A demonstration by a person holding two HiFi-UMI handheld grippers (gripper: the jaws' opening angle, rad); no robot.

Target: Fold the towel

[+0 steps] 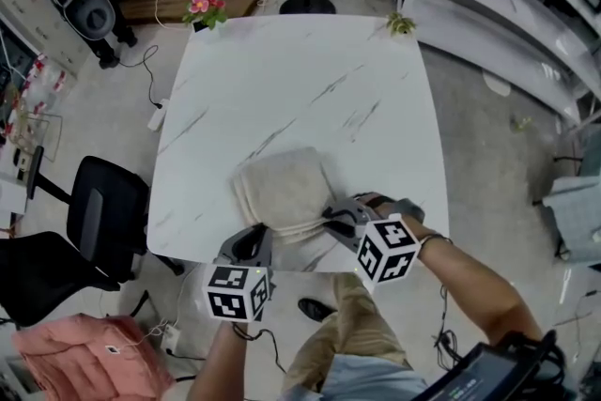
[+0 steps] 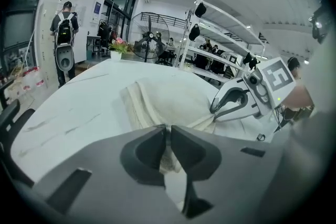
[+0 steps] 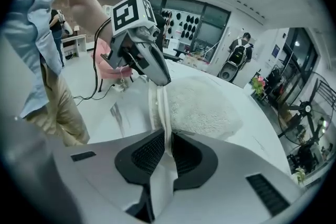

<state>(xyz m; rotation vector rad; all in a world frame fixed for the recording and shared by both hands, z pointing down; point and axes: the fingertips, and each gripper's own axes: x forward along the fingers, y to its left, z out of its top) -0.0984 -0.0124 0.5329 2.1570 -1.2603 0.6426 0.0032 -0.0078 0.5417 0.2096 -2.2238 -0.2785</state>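
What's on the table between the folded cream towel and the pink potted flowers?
Nothing, just bare white marble tabletop between the cream towel and the pink flowers, seen in the head view.

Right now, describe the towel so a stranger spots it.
Find the white marble-patterned square table. At its near edge lies a cream, fluffy folded towel, pinched by the left gripper and right gripper. It's the only cloth there; pink flowers and a green plant stand at far corners.

I saw a white marbled surface (image 1: 282, 80) with pink flowers (image 1: 205, 9) at its far left corner and a green plant (image 1: 401, 23) at the far right. A black chair (image 1: 103, 216) stood left of it, a fan (image 1: 307, 3) beyond, shelves (image 1: 498, 9) to the right. A pink bundle (image 1: 89, 357) lay near the chair.
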